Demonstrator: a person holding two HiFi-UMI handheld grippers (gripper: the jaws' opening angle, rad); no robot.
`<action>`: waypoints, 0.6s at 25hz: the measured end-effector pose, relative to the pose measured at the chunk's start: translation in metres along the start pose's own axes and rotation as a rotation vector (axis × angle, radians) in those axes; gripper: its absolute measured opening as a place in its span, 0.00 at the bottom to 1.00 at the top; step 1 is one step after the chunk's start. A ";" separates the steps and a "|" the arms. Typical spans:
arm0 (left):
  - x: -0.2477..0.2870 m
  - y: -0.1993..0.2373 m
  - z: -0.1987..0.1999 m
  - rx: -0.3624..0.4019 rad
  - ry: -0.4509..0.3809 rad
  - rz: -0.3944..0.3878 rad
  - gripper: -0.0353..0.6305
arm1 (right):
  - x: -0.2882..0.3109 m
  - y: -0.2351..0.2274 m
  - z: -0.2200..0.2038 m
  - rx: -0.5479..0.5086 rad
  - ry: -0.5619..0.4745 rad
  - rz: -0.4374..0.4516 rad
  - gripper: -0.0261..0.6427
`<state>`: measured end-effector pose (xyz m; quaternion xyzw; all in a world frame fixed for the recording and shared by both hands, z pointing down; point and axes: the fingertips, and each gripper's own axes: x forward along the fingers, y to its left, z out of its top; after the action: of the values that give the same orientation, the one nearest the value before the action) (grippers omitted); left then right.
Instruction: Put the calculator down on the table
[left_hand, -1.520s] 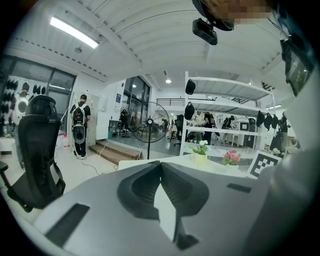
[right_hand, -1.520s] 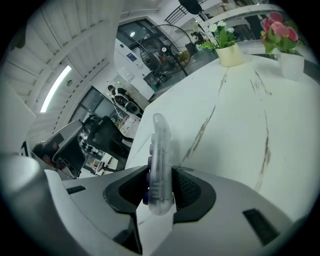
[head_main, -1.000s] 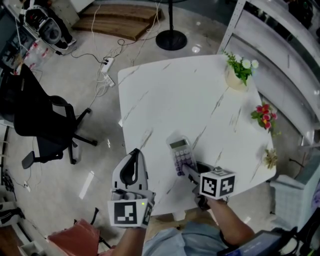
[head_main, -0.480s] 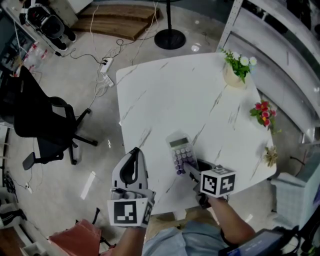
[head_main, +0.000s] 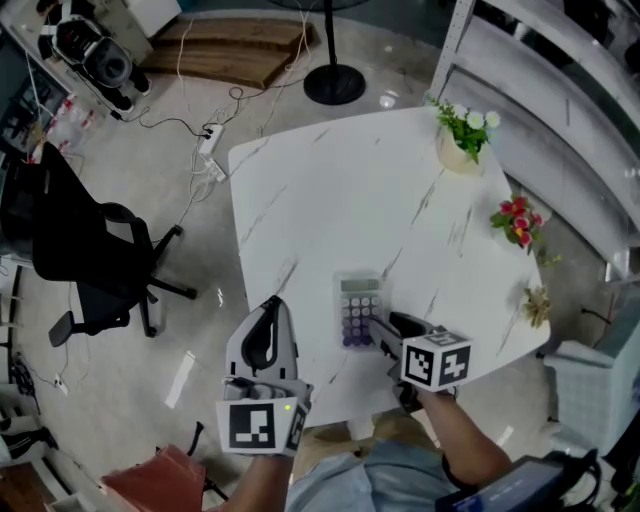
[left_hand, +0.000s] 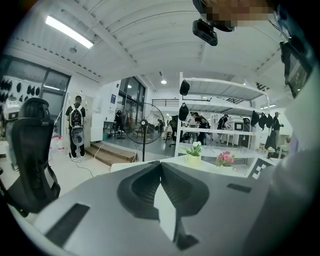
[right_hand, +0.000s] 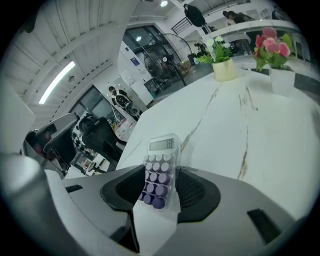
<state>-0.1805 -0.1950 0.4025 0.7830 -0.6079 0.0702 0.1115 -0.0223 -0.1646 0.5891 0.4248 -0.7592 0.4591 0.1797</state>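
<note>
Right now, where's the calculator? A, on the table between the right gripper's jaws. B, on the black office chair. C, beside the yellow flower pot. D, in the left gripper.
A: the calculator lies on the table between the jaws of the right gripper, which have just been opening.

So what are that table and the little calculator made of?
Table: looks like white marble or a marble-print laminate, smooth, with thin grey veins; I can't tell which. Calculator: seems to be plastic, with a pale smooth case, rounded purple keys and a grey display.
</note>
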 end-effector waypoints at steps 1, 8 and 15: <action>-0.001 -0.002 0.004 0.002 -0.006 -0.004 0.06 | -0.004 0.005 0.008 -0.017 -0.025 0.004 0.35; -0.015 -0.019 0.051 0.016 -0.097 -0.035 0.06 | -0.056 0.066 0.089 -0.221 -0.264 0.045 0.33; -0.040 -0.035 0.122 0.038 -0.233 -0.075 0.06 | -0.132 0.138 0.155 -0.434 -0.526 0.045 0.26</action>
<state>-0.1597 -0.1812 0.2717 0.8099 -0.5858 -0.0140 0.0279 -0.0402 -0.2031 0.3469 0.4635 -0.8689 0.1653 0.0539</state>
